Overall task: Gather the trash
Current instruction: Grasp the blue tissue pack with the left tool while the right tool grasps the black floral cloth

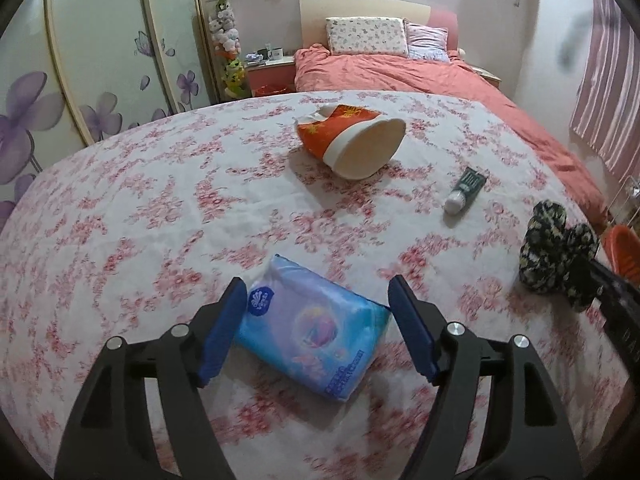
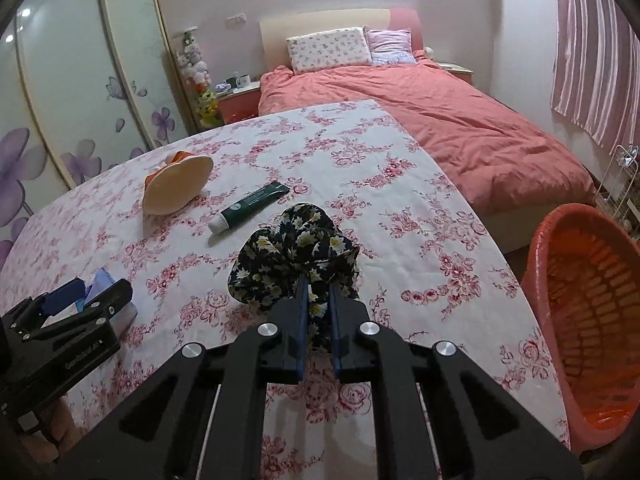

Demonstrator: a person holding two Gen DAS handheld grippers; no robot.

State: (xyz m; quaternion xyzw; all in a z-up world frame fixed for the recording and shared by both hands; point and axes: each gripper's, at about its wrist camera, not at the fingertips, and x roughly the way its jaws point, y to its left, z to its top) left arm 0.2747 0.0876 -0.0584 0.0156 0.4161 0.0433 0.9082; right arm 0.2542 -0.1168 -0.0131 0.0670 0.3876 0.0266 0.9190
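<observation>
the left gripper [image 1: 316, 292] stands spread around a blue plastic tissue pack [image 1: 316, 328], its print too blurred to read. the right gripper [image 2: 318, 280] pinches a black floral fabric scrunchie [image 2: 296, 248] beside a dark green tube [image 2: 252, 206] with unreadable white lettering.

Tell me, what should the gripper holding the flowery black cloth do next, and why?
Probably lift and swing it toward the orange basket. The right gripper is already shut on the flowery cloth, which still looks to be resting on the table, and the basket stands open just past the table's edge on that side.
</observation>
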